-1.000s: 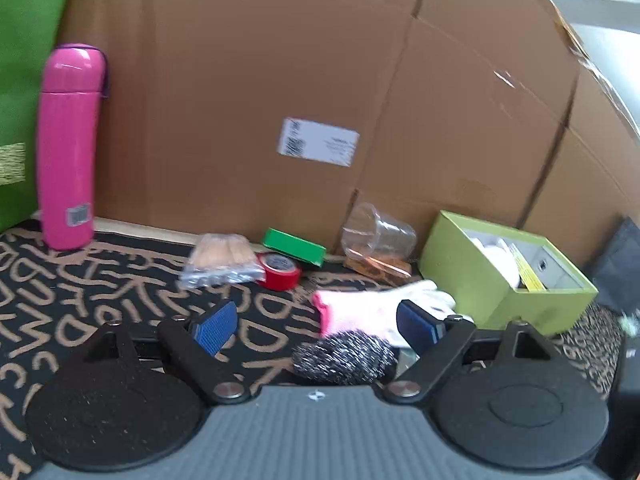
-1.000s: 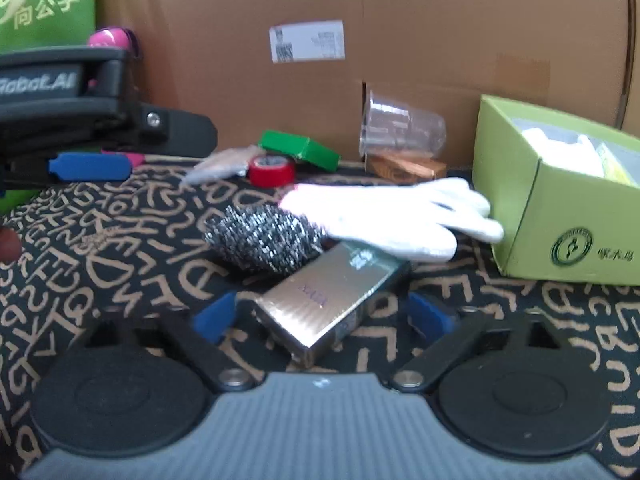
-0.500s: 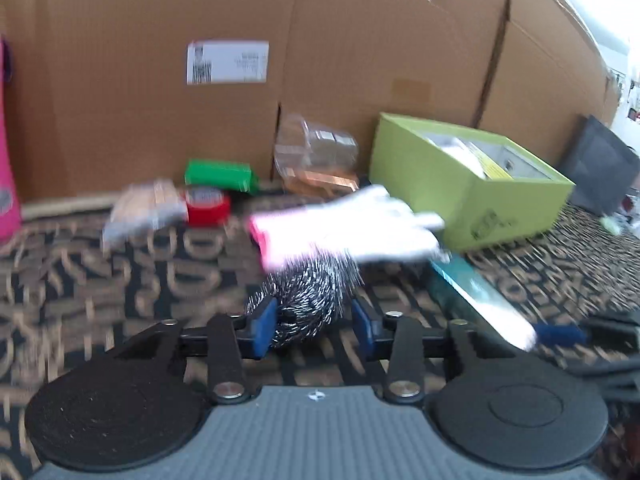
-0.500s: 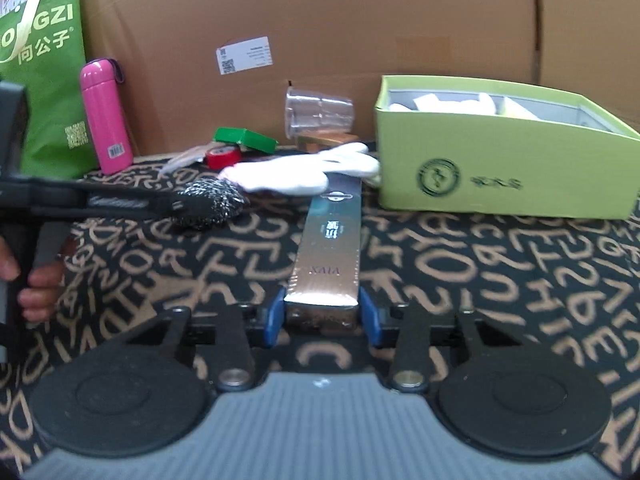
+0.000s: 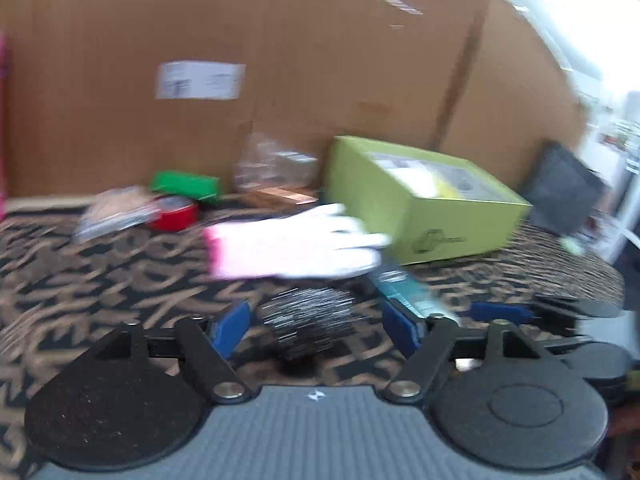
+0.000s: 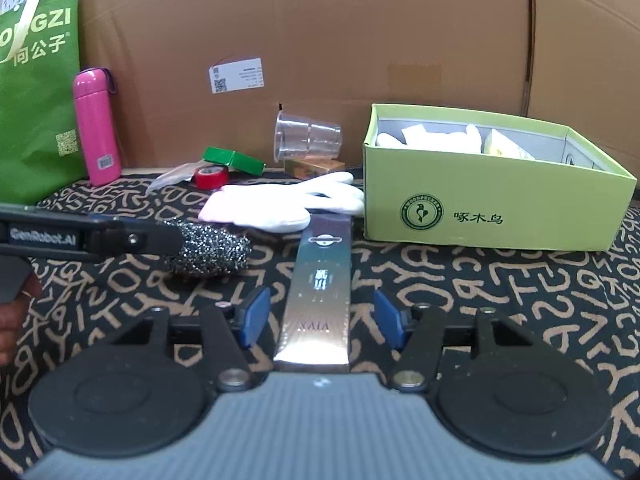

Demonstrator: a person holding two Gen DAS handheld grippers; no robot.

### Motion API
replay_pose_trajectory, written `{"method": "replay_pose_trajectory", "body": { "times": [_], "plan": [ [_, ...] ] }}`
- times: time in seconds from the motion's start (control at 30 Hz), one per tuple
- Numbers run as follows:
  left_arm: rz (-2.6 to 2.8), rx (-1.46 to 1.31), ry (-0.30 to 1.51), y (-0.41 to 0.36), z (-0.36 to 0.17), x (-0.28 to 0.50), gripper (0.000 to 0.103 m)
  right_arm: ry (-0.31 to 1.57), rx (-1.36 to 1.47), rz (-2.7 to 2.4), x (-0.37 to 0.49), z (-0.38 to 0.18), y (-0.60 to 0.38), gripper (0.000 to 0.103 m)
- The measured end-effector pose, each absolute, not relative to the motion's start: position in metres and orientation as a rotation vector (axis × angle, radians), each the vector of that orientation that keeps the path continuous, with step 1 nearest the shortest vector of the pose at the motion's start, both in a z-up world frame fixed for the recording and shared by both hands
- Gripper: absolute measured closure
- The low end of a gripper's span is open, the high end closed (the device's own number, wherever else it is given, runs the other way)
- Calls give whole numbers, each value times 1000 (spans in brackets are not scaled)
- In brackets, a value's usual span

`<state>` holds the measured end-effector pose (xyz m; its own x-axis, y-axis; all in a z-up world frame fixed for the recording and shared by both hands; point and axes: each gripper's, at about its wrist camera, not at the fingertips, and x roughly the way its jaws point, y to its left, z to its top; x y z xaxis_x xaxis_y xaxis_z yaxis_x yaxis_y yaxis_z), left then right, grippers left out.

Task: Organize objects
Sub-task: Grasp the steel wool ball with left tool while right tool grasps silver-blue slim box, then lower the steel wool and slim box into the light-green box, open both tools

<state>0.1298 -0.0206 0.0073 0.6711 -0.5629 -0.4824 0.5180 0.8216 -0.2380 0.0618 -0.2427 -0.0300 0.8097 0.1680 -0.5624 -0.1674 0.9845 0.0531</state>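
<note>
- Sitting in the open green cardboard box (image 6: 500,216) are only a few white items.
- Left gripper (image 5: 316,326) spread around steel-wool scourer (image 5: 308,320), jaws just reopened.
- Right gripper (image 6: 320,320) spread beside long foil carton (image 6: 320,292), also reopened; neither object is boxed.

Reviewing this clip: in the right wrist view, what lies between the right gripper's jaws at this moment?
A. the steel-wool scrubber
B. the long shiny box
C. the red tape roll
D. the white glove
B: the long shiny box runs lengthwise between the right gripper jaws, which have just been opening and stand clear of its sides.
</note>
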Motion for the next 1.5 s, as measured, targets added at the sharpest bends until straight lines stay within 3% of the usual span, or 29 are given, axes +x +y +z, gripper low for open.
{"method": "replay_pose_trajectory", "body": {
  "times": [0.13, 0.2, 0.23, 0.37, 0.47, 0.5, 0.63, 0.73, 0.97, 1.17, 1.5],
  "plan": [
    [-615, 19, 593, -45, 3, 144, 28, 608, -13, 177, 63, -33, -241, 46],
    [-600, 42, 618, -49, -2, 149, 50, 614, -22, 175, 66, -34, -241, 46],
    [-600, 38, 634, -49, -4, 151, 53, 617, -27, 174, 69, -35, -241, 46],
    [-602, 5, 632, -42, -7, 145, 52, 625, -35, 177, 81, -40, -239, 46],
    [-568, 13, 606, -45, -6, 143, 38, 631, -43, 172, 91, -45, -236, 46],
    [-562, 13, 608, -47, -6, 144, 38, 637, -47, 169, 93, -47, -235, 47],
    [-569, 15, 632, -54, -11, 147, 38, 647, -30, 179, 90, -50, -239, 61],
    [-588, 44, 654, -62, -15, 146, 55, 651, -23, 189, 84, -50, -245, 65],
    [-544, 70, 638, -69, -18, 141, 53, 659, -19, 180, 86, -49, -245, 63],
    [-531, 55, 641, -65, -19, 136, 65, 651, 8, 193, 76, -49, -250, 65],
    [-649, -14, 636, -76, 15, 104, 67, 614, 242, 293, 36, -29, -303, 65]
  ]
}}
